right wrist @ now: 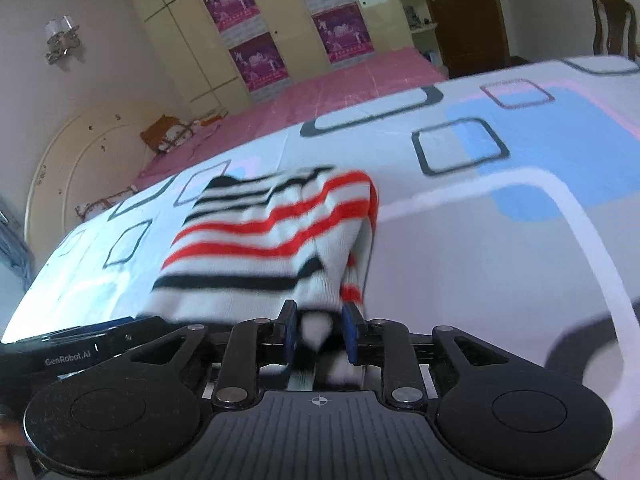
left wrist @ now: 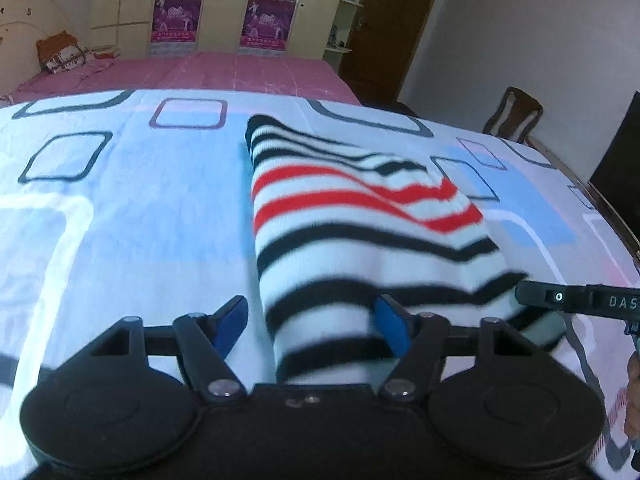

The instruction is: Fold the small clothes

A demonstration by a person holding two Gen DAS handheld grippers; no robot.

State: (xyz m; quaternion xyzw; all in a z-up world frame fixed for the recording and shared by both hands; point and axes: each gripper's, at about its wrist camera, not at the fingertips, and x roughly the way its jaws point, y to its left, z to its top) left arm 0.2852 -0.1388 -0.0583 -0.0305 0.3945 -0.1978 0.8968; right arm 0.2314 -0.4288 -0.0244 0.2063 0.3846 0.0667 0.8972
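Printed bedsheet (left wrist: 120,220); left claw (left wrist: 312,324) apart, right claw (right wrist: 319,334) clamping ribbed striped knit (right wrist: 264,240).

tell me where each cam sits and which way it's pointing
Left wrist: rides on the left gripper, looking forward across the patterned sheet toward the wardrobe; its open fingers straddle the striped garment, and the right gripper pokes in at right.
Right wrist: rides on the right gripper, tilted, facing the same wardrobe; its fingers pinch the striped garment, and the left gripper shows at left.
Shared: garment, patterned sheet, pink bed, wardrobe posters.
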